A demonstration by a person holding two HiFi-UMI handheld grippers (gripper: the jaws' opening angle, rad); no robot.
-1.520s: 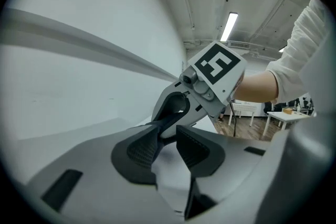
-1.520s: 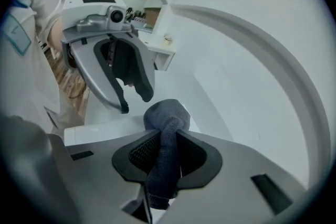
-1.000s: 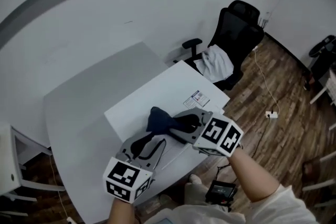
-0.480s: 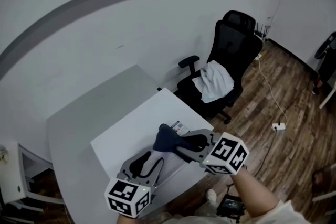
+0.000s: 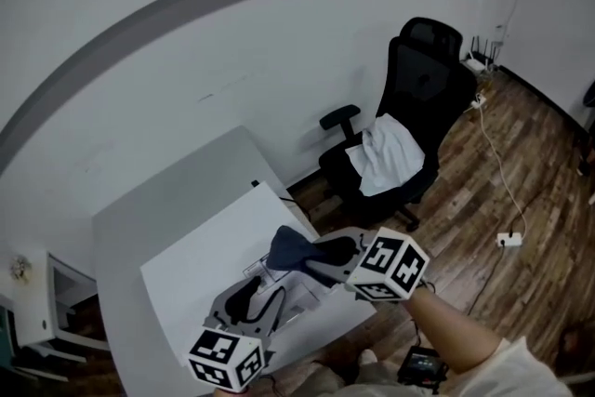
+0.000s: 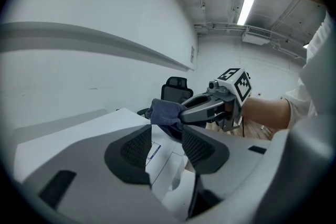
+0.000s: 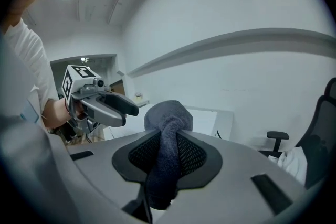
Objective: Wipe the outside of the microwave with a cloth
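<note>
The white microwave [image 5: 186,279] shows its flat top from above; a printed label [image 6: 152,152] lies on it. A dark blue cloth [image 5: 286,246] is bunched between the pads of my right gripper [image 5: 296,258], which is shut on it above the microwave's right part. The right gripper view shows the cloth [image 7: 167,144] hanging down through the jaws of that gripper [image 7: 168,147]. My left gripper [image 5: 263,291] hovers just left of it. Its jaws have just been opening and stand open, with nothing between them [image 6: 165,147]. The cloth [image 6: 164,112] is just beyond them.
The microwave rests on a grey table [image 5: 158,200] against a white wall. A black office chair [image 5: 418,79] with a white cloth [image 5: 390,153] on its seat stands to the right on the wood floor. A power strip [image 5: 509,240] and cable lie there.
Both grippers have travelled together across the microwave top toward its labelled right end. The left jaws stand wider apart than before. The cloth stays in the right gripper.
</note>
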